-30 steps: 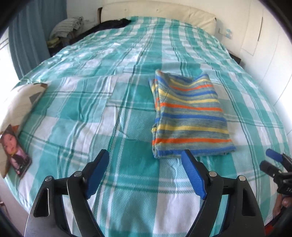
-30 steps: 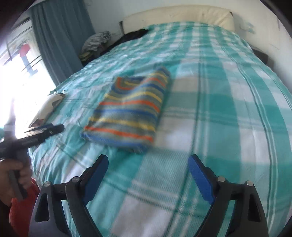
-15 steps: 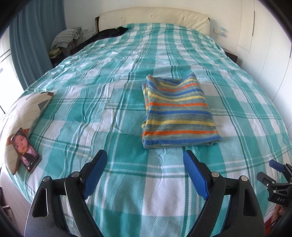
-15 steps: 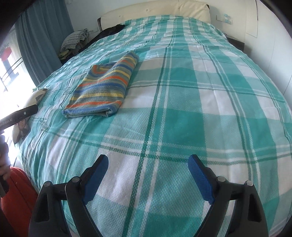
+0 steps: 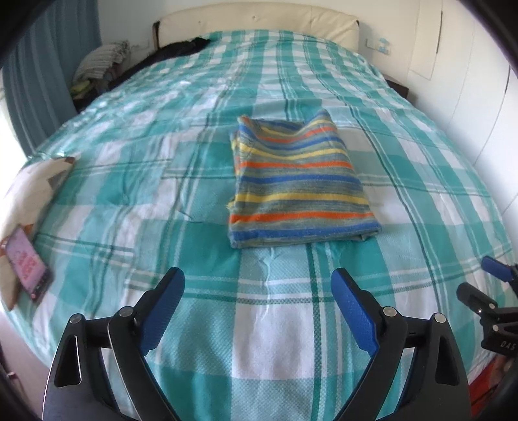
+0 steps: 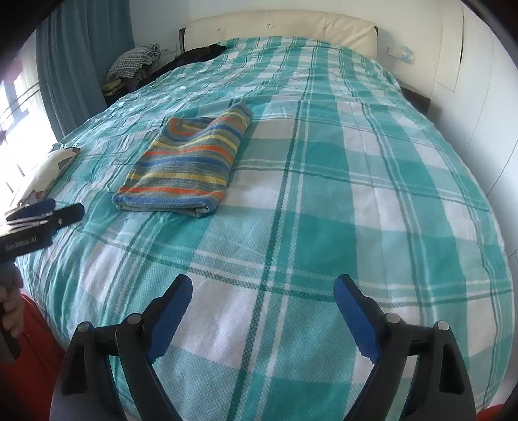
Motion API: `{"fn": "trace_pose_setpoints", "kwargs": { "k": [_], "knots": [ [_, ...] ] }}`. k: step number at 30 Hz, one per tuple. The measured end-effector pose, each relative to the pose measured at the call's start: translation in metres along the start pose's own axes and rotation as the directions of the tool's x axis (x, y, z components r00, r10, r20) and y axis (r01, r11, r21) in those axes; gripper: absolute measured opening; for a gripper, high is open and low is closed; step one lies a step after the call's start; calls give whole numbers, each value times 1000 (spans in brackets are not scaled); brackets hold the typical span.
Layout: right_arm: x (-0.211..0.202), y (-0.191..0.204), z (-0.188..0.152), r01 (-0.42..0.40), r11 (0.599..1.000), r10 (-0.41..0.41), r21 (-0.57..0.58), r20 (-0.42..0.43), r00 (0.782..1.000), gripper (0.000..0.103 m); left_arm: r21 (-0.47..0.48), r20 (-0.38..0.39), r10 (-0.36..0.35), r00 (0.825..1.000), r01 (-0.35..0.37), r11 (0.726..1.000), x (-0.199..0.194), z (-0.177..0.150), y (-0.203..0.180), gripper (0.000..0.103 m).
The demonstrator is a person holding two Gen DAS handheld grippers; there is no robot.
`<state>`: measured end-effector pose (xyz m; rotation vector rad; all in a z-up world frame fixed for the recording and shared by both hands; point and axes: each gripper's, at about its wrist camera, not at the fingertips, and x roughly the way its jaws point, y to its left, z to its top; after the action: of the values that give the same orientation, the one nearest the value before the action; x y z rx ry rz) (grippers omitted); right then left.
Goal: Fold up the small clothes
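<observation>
A small striped garment (image 5: 298, 181), with blue, orange, yellow and grey bands, lies folded into a neat rectangle on the teal and white checked bedspread (image 5: 162, 200). It also shows in the right wrist view (image 6: 191, 165), left of centre. My left gripper (image 5: 259, 301) is open and empty, held above the bed's near edge, short of the garment. My right gripper (image 6: 262, 307) is open and empty over the near right part of the bed. The left gripper (image 6: 48, 210) shows at the left edge of the right wrist view.
A cushion (image 5: 29, 191) with a phone (image 5: 27, 268) on it lies at the bed's left edge. A pile of clothes (image 5: 100, 64) and a dark item (image 5: 181, 48) sit by the cream headboard (image 5: 259, 16). A curtain (image 6: 81, 58) hangs left; a white wall (image 5: 469, 97) stands right.
Both grippers have drawn back from the folded garment towards the foot of the bed. The garment has stayed in place. Both remain open.
</observation>
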<state>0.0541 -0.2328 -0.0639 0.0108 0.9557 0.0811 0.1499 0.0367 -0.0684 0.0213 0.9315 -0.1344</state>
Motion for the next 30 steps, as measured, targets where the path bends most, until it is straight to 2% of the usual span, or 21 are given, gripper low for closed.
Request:
{"fn": "trace_pose_setpoints", "kwargs": {
  "k": [2, 6, 9, 13, 17, 20, 21, 22, 23, 24, 25, 26, 28, 30],
  "knots": [
    [8, -1, 6, -31, 999, 32, 10, -3, 999, 88, -27, -23, -92, 996, 91, 995, 16, 9, 12, 93],
    [29, -10, 33, -119, 991, 118, 55, 22, 993, 88, -101, -40, -210, 977, 205, 974, 50, 38, 35, 93],
    [55, -18, 66, -223, 969, 219, 107, 52, 974, 88, -117, -46, -250, 967, 243, 963, 81, 64, 41, 93],
    [101, -20, 105, -344, 926, 338, 156, 65, 939, 88, -138, -94, -263, 960, 249, 959, 130, 89, 45, 93],
    [165, -13, 139, -416, 891, 423, 182, 3, 906, 88, -147, -114, -305, 946, 287, 946, 165, 105, 48, 93],
    [205, -6, 154, -490, 845, 506, 216, -24, 862, 76, -172, -116, -339, 933, 318, 932, 183, 111, 50, 93],
    [221, 1, 157, -507, 833, 528, 221, -44, 848, 63, -182, -118, -337, 934, 313, 932, 188, 112, 51, 84],
    [228, 8, 159, -496, 844, 515, 206, -51, 855, 41, -176, -118, -316, 941, 294, 939, 190, 113, 51, 68],
    [232, 17, 162, -448, 880, 462, 160, -65, 884, 35, -157, -114, -299, 947, 280, 947, 191, 113, 49, 36],
    [232, 26, 163, -413, 905, 421, 103, -76, 904, 31, -177, -113, -337, 935, 315, 933, 192, 112, 49, 19],
    [227, 42, 163, -344, 939, 344, 9, -72, 936, 28, -189, -103, -335, 937, 312, 931, 190, 111, 49, 19],
    [218, 59, 161, -267, 959, 264, -93, -49, 963, 27, -174, -86, -314, 946, 296, 939, 185, 112, 46, 17],
    [198, 78, 157, -190, 964, 196, -187, 11, 981, 25, -133, -59, -284, 957, 275, 952, 171, 111, 39, 16],
    [178, 78, 159, -197, 963, 210, -184, 58, 976, 25, -92, -11, -280, 960, 278, 956, 147, 113, 31, 16]
  ]
}}
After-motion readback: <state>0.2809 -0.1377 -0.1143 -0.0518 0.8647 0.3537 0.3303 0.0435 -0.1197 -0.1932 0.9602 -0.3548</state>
